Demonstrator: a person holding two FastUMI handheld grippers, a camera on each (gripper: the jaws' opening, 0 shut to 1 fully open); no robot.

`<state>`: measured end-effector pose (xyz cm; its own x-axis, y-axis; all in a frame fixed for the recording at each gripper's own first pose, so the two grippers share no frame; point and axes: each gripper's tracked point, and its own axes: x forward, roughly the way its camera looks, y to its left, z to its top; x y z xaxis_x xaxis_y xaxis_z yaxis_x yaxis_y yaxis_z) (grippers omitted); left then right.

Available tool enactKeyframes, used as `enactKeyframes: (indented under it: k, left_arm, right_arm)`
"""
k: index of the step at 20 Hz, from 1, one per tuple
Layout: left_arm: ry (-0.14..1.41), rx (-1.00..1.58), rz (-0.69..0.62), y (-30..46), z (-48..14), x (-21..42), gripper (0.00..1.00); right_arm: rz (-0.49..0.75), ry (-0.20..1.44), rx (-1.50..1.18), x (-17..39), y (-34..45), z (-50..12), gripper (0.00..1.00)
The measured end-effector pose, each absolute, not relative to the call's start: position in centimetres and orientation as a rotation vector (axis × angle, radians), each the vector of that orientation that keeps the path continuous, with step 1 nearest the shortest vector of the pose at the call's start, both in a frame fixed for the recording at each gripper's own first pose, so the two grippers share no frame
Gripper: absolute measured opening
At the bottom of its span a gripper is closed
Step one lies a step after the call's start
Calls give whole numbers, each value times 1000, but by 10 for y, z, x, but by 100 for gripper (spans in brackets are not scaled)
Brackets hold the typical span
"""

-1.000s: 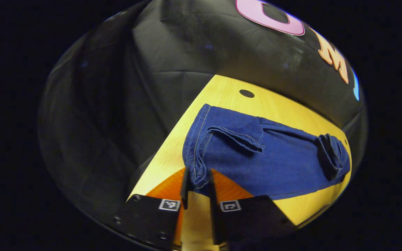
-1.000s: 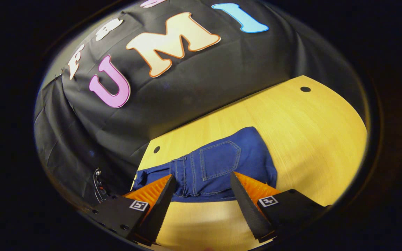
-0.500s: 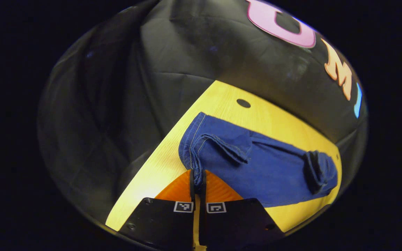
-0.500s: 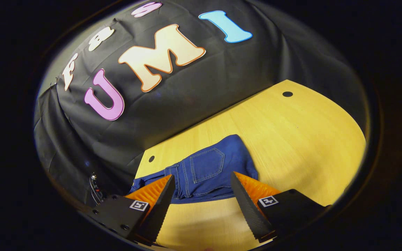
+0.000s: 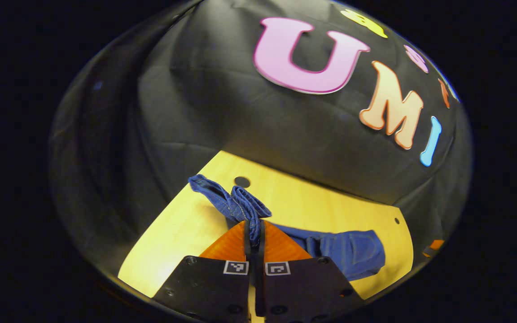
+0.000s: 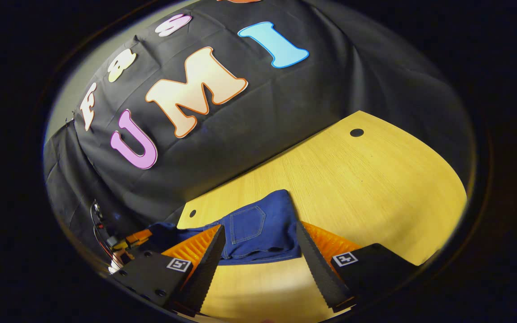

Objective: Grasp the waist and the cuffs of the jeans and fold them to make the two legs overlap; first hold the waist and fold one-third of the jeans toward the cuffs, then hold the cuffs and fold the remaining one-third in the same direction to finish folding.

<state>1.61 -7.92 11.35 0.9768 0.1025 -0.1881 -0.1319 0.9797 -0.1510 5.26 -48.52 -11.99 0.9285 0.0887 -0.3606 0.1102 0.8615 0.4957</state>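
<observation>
step: last fold, judged | left gripper (image 5: 254, 233) clenched on the cuffs (image 5: 234, 202) of the blue denim jeans (image 6: 258, 226), raised above the yellow wooden bench (image 6: 375, 179) | right gripper (image 6: 258, 251) spread wide, grasping nothing, near the waist end by the front edge | next: carry cuffs over the waist, judged

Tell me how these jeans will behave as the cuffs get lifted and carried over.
The jeans are probably floppy: the cuff end clamped in the left gripper bunches and droops. They look fairly heavy, since the waist part lies flat on the table. Unlikely to slip from that grip.
</observation>
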Motion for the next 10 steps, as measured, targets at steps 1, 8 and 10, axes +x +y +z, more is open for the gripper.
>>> enactKeyframes:
  k: [1, 8, 10]
  left_arm:
    - [172, -155, 110, -100, 120, 22, 0]
    - [180, -41, -48, -254, 134, 56, 0]
    - [221, 8, -104, -296, 121, 64, 0]
  right_arm:
    - [-1, 393, 524, 53, -494, -121, 98]
    - [63, 437, 498, 54, -546, -131, 98]
    - [67, 447, 488, 55, -559, -135, 98]
